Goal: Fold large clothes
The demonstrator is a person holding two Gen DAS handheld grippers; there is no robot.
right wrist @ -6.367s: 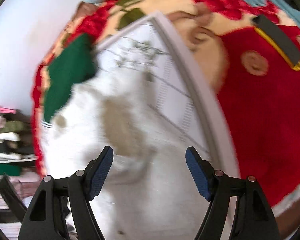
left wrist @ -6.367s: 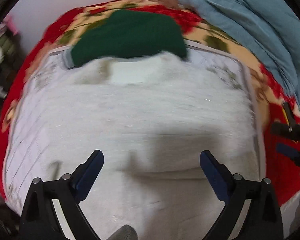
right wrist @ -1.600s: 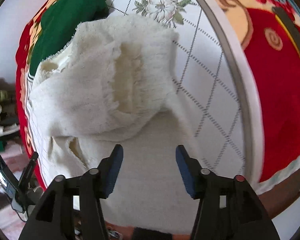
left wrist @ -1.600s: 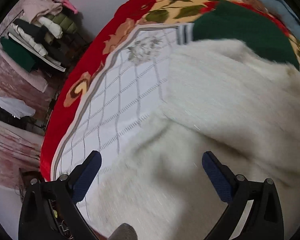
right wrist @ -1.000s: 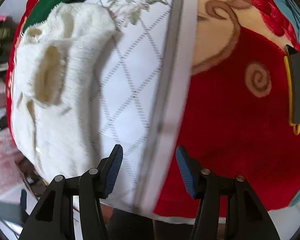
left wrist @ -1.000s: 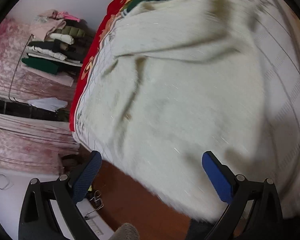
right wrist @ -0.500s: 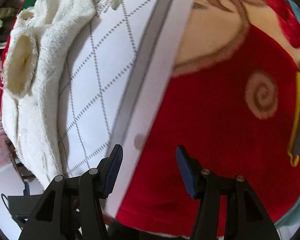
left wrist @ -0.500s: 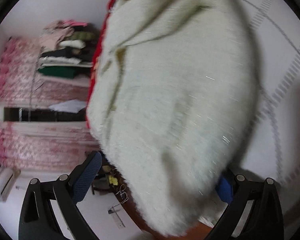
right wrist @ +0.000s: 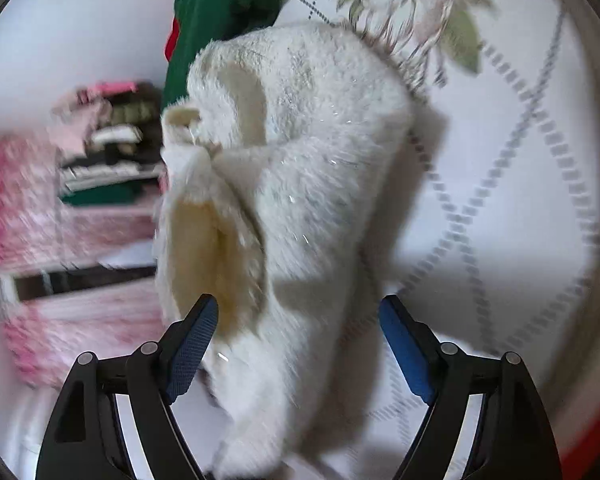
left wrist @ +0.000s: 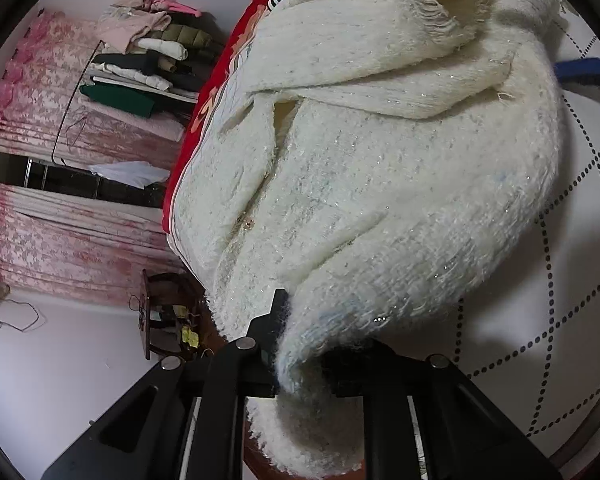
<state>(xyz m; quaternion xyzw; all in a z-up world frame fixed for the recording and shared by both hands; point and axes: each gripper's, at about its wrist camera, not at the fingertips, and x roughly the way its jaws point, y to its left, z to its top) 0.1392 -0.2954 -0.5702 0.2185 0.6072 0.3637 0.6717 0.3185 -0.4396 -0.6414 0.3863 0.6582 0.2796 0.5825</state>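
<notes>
A fluffy white sweater [left wrist: 380, 168] lies bunched on a white quilted sheet [left wrist: 560, 280] on the bed. My left gripper [left wrist: 304, 344] is shut on the sweater's near edge, and the wool hides its pads. The right wrist view is blurred. There the sweater [right wrist: 312, 160] is folded over, showing its cream inside. My right gripper [right wrist: 296, 344] is open, with its blue pads either side of the sweater's near end. The other gripper's blue pad [left wrist: 584, 68] shows at the far right of the left wrist view.
A dark green garment [right wrist: 220, 12] lies beyond the sweater on the red floral blanket [left wrist: 216, 92]. A rack of folded clothes [left wrist: 148, 64] and pink curtains [left wrist: 40, 224] stand beside the bed. The bed's edge drops off at the left.
My left gripper has closed on the sweater's near edge. My right gripper has swung left from the red blanket to the sweater, which now sits between its open pads.
</notes>
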